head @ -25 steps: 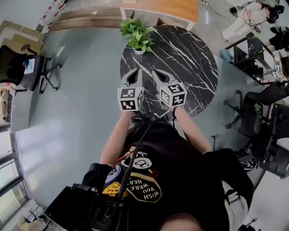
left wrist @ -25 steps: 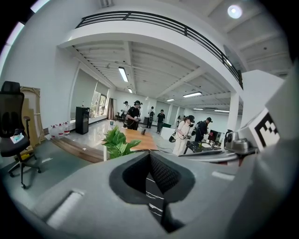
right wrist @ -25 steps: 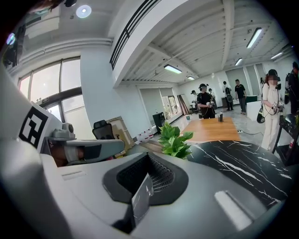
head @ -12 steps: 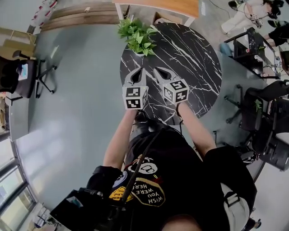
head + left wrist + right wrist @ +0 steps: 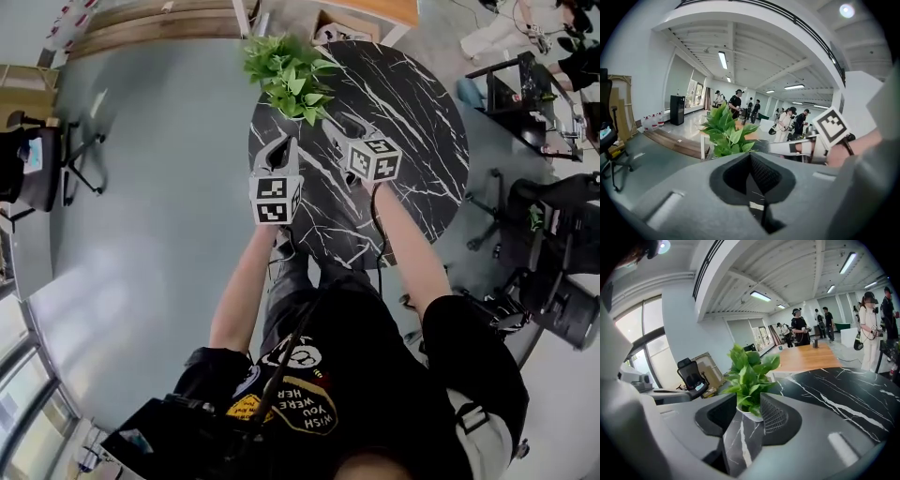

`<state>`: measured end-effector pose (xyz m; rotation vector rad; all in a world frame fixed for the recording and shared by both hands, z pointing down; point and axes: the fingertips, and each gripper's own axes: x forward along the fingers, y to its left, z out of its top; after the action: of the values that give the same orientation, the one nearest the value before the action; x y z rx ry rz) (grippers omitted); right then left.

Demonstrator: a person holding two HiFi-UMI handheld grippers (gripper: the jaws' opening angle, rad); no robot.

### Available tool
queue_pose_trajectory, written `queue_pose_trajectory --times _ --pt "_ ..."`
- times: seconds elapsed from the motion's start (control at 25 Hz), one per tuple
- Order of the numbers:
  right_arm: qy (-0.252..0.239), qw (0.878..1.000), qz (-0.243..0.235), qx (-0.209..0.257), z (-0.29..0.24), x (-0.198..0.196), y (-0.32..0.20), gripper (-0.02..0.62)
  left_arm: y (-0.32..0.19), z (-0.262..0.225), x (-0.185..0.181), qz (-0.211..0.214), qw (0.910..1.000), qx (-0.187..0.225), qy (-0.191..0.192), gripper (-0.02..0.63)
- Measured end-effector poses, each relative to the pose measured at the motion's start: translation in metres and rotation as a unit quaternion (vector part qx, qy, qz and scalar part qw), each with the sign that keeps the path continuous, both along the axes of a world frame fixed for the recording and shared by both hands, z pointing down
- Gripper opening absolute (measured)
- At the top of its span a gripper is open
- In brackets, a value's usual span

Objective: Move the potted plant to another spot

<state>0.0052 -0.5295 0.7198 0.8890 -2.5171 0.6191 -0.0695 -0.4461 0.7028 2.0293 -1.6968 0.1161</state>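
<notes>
The potted plant point(image 5: 289, 73), green leaves in a small white pot, stands at the far left rim of the round black marble table point(image 5: 412, 112). My right gripper point(image 5: 340, 124) sits just right of the pot, and its jaws are opening. In the right gripper view the plant point(image 5: 750, 373) rises straight ahead of the right gripper point(image 5: 747, 398), with only bare marble between its fingers. My left gripper point(image 5: 284, 145) hovers shut and empty, nearer than the plant, at the table's left edge. The left gripper view shows the plant point(image 5: 725, 133) beyond the closed left gripper point(image 5: 751, 154).
A wooden-topped table point(image 5: 375, 9) stands behind the marble one. Office chairs point(image 5: 37, 159) are at the left and dark chairs and desks point(image 5: 553, 216) at the right. Grey floor point(image 5: 159, 187) lies left of the table. Several people stand far off.
Both grippers have moved forward over the table towards the plant. The right gripper's jaws, closed before, now stand apart.
</notes>
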Motion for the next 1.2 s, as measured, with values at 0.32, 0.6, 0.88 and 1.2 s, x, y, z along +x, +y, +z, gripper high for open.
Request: queue_pose_trajectory --times 0.32,0.6,0.88,1.2 --pt "0.012 0.996 0.028 -0.089 0.072 -0.015 -0.077 0.242 0.013 0.022 -0.006 -0.029 0.9993 -0.023 0.012 0.005" --pt "0.04 0.991 0.006 -0.126 0.109 -0.044 -0.067 0.126 0.018 0.037 -0.004 -0.041 0.9983 -0.035 0.023 0.005" --pt "0.075 0.992 0.016 -0.096 0.114 -0.039 -0.08 0.063 0.005 0.038 -0.002 -0.043 0.9982 -0.035 0.023 0.005" --pt "0.081 0.991 0.019 -0.107 0.034 -0.055 0.09 0.04 0.178 -0.046 -0.021 -0.043 0.9978 -0.049 0.01 0.005"
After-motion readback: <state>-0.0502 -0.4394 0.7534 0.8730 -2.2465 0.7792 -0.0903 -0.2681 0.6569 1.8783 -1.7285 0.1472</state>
